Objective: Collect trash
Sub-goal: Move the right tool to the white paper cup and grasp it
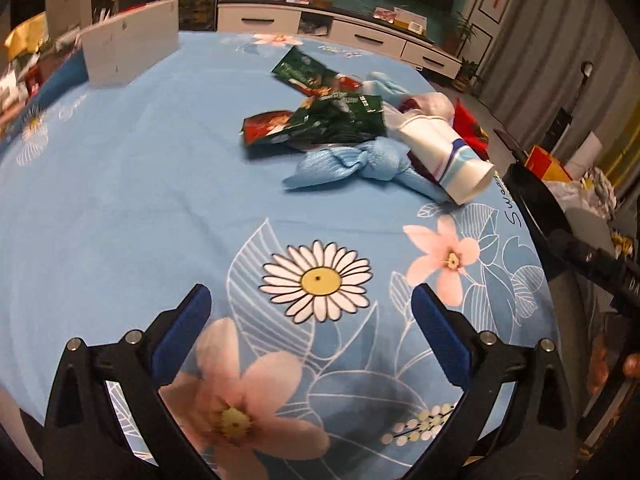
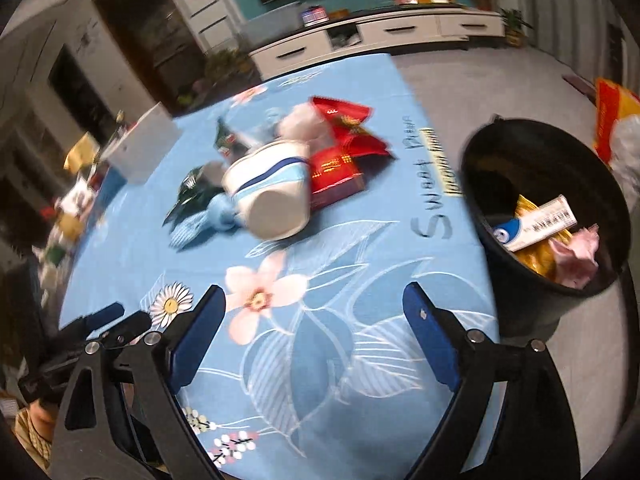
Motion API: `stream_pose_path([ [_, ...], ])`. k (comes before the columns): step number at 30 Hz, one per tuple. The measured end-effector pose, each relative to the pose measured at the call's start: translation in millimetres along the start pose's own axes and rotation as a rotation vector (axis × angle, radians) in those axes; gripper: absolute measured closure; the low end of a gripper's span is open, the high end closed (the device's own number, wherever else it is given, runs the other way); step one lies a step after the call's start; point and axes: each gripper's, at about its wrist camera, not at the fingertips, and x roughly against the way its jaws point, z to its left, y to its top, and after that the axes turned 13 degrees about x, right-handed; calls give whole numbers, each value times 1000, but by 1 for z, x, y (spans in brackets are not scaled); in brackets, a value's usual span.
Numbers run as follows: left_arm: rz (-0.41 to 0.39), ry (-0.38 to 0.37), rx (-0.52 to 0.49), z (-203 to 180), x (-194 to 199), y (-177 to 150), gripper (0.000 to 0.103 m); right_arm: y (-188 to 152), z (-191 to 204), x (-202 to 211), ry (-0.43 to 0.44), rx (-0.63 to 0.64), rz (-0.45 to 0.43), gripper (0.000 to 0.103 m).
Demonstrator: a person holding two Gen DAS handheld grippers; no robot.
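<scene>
Living room, dim light; bench [image 1: 120,184] under blue floral cloth. Trash heap sits mid-bench toward the bin side: paper cup [image 2: 268,192] on its side (light, crushable; pinch across the rim), knotted blue rag [image 1: 352,162], green wrappers [image 1: 336,120], red packets [image 2: 340,148], all soft and slippery. Black bin [image 2: 548,200] beside the bench edge, partly filled. Left gripper [image 1: 312,304] and right gripper [image 2: 314,304] both gape wide, empty.
</scene>
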Motion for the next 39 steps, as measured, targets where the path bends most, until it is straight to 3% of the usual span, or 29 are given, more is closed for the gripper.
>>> stream_pose_path([
  [4,7,-32,28,10,-2,1,3,6,15,-7,-5,44,12,14],
  [14,-13,-22,73,31,-4,13,3,26,25,-26,-59,80,18,14],
  [27,-30,-48,63,39,-13,36,3,66,31,-75,-84,156,28,14],
  [35,-83,-62,-44,29,-26,79,3,73,31,-95,-60,174,46,15],
  [38,-81,-57,-121,20,-37,96,3,74,31,-98,-70,188,55,31],
  [39,-74,-64,-156,16,-41,100,3,74,31,-99,-72,192,55,31],
])
